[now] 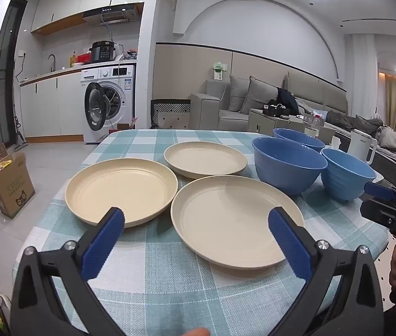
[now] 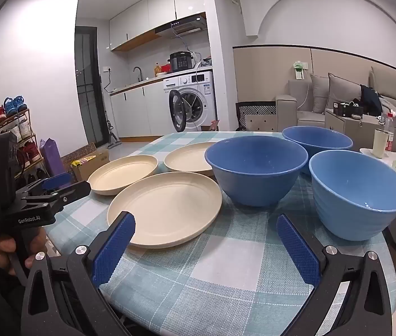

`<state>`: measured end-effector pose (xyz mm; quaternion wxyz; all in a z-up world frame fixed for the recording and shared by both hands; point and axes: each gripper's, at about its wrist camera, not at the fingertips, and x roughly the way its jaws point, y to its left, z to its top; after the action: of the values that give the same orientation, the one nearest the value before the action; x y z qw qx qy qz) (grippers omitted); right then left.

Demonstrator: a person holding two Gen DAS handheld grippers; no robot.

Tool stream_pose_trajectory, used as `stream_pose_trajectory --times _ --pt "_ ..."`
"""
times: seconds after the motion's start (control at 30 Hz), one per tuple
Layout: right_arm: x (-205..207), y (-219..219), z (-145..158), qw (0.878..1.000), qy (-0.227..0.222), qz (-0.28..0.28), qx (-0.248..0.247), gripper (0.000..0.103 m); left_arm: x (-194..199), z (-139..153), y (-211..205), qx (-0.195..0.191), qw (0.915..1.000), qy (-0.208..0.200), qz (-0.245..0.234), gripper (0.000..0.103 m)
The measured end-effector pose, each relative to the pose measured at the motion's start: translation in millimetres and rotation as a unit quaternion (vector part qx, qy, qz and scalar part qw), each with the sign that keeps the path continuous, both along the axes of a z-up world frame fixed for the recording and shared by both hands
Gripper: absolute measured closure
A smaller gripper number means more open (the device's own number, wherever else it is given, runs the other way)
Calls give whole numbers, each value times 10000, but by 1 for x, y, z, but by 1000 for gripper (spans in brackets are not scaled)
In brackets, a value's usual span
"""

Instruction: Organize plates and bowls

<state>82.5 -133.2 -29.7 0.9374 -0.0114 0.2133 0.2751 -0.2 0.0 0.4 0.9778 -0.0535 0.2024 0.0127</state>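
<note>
Sat spread across the checked counter [image 1: 153, 266]: three cream plates [image 1: 237, 218], three blue bowls [image 2: 256, 168], all empty; both grippers [image 1: 196, 224] [image 2: 206, 229] gaped wide, holding nothing.

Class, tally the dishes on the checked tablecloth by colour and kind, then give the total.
Cream plates: 3 (near plate, left plate, far plate)
Blue bowls: 3 (middle bowl, right bowl, far bowl)
Total: 6 dishes
</note>
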Motion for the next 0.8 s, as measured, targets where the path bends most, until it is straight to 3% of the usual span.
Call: stream_pose_trajectory --times 0.8 --pt "0 1 -2 10000 45 8 11 0 1 -1 3 25 10000 -29 50 0"
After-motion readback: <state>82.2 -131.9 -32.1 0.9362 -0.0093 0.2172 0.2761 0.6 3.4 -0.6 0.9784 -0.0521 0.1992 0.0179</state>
